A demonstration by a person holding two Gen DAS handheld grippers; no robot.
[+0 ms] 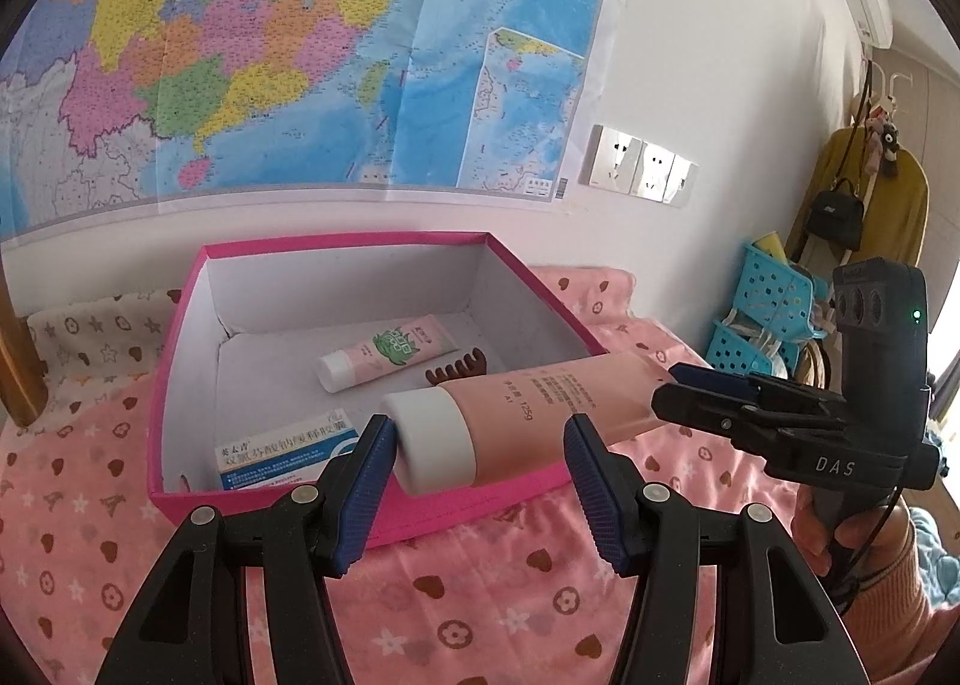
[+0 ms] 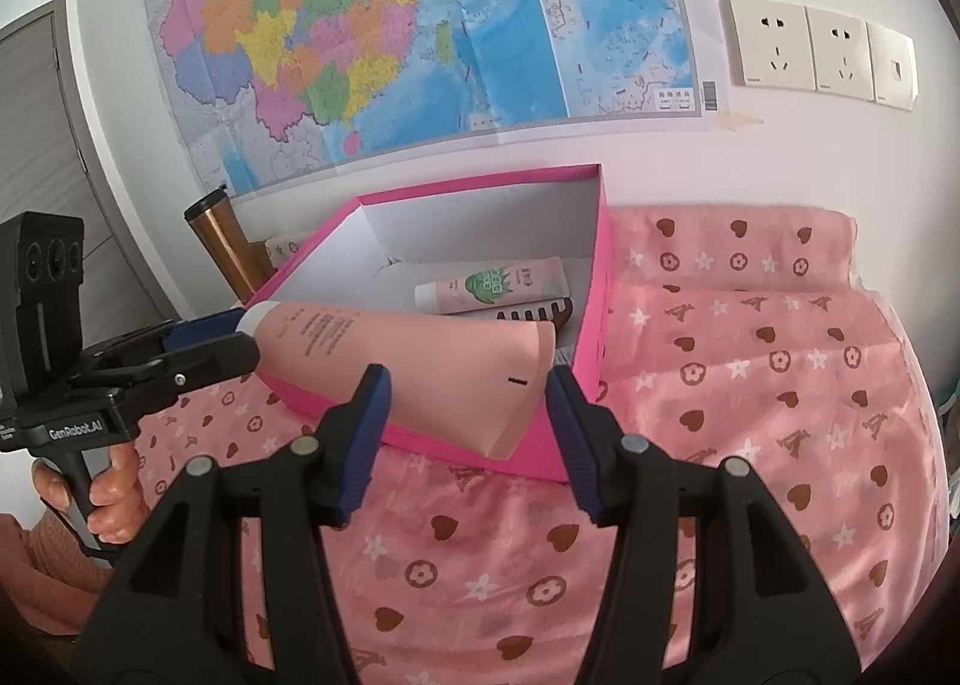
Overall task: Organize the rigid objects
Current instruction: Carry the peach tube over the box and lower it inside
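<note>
The large pink plastic tube with a white cap [image 1: 528,421] carries "125g" printed along its side. At four o'clock in the left wrist view, the black right claw [image 1: 666,391] bears "DAS". At nine o'clock in the right wrist view, the black left claw [image 2: 240,337] reads "GenRobot.AI". The blue-and-white cardboard medicine box [image 1: 282,454] shows Chinese characters.
</note>
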